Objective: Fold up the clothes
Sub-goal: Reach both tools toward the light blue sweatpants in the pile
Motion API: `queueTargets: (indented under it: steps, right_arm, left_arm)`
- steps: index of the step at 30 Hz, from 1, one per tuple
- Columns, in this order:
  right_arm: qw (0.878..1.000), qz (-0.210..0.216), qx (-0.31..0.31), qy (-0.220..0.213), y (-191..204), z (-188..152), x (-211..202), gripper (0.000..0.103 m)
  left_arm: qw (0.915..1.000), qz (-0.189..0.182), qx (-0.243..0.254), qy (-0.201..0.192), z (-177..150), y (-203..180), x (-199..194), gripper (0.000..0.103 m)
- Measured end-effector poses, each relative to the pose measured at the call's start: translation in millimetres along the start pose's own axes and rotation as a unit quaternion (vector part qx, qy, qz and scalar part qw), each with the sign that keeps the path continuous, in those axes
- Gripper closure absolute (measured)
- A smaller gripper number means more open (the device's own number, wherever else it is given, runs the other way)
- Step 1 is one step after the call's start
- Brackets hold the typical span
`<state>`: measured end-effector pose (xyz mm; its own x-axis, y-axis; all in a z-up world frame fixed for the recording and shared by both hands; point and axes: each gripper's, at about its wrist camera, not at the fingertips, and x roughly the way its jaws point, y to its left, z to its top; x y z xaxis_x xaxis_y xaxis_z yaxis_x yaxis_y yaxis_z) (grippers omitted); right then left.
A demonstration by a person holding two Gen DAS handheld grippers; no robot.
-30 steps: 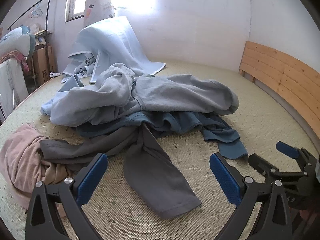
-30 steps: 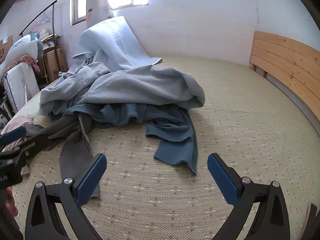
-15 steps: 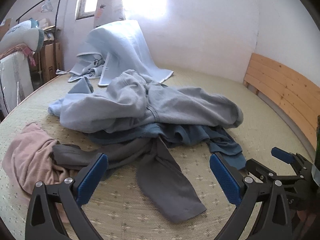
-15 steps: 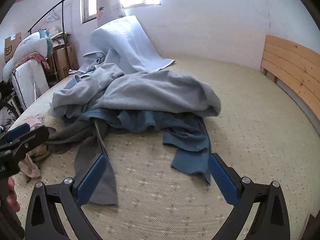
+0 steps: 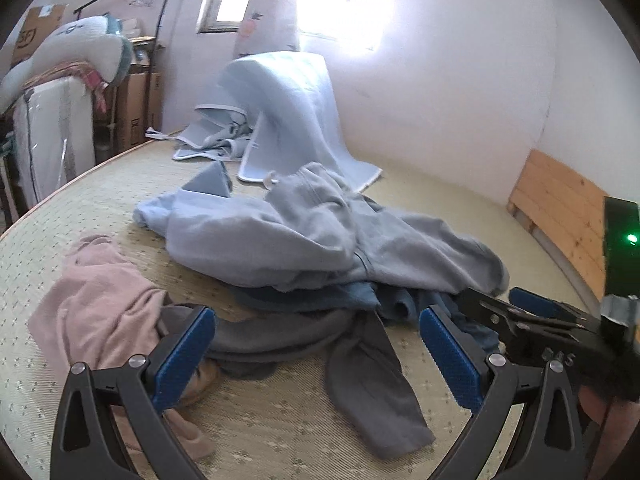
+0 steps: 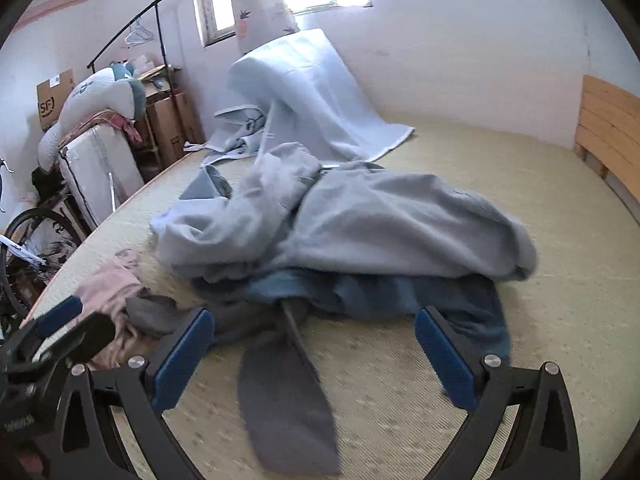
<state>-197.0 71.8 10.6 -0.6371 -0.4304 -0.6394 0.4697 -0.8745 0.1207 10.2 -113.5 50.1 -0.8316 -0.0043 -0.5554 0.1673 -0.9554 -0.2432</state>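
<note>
A heap of clothes lies on the bed mat: a pale grey-blue hoodie (image 5: 320, 240) (image 6: 380, 220) on top, a darker blue garment (image 5: 316, 300) (image 6: 400, 288) under it, a dark grey garment (image 5: 368, 380) (image 6: 284, 396) trailing toward me, and a pink garment (image 5: 100, 300) (image 6: 112, 284) at the left. My left gripper (image 5: 316, 352) is open and empty, just before the grey and pink garments. My right gripper (image 6: 314, 354) is open and empty over the dark grey sleeve. The right gripper also shows in the left wrist view (image 5: 516, 312), and the left one in the right wrist view (image 6: 60, 320).
A light blue blanket (image 5: 288, 112) (image 6: 304, 92) drapes against the far wall. A wooden headboard (image 5: 560, 200) (image 6: 608, 120) bounds the bed on the right. Beyond the left bed edge stand cardboard boxes (image 6: 168, 124), a plush toy (image 6: 96, 100), a garment rack and a bicycle (image 6: 28, 248).
Both grippers have moved forward and turned left toward the clothes heap. The garments now lie closer, between the open fingers. Nothing has been taken hold of.
</note>
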Motion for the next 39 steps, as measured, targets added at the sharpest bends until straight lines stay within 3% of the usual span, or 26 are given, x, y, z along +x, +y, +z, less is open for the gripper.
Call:
queueTargets:
  steps: [14, 21, 29, 34, 39]
  right_arm:
    - [0.997, 0.065, -0.005, 0.029, 50.0, 67.2, 86.1, 0.0]
    - [0.996, 0.063, -0.007, 0.062, 58.7, 80.3, 137.0, 0.0]
    - [0.992, 0.062, -0.01, 0.106, 65.2, 77.3, 190.6, 0.002]
    - [0.99, 0.071, -0.001, 0.119, 61.8, 68.6, 206.9, 0.039]
    - [0.994, 0.054, -0.012, 0.098, 60.6, 68.4, 190.2, 0.084]
  left_arm:
    - [0.9978, 0.024, -0.061, 0.006, 9.3, 59.8, 11.9, 0.0]
    - [0.9903, 0.011, -0.138, 0.008, 14.7, 92.7, 26.8, 0.0]
    - [0.9882, -0.015, -0.152, 0.014, 15.9, 96.8, 32.2, 0.0]
    - [0.9871, -0.023, -0.158, 0.016, 16.2, 99.3, 32.6, 0.0]
    - [0.9853, -0.035, -0.165, 0.026, 15.7, 98.5, 36.1, 0.0]
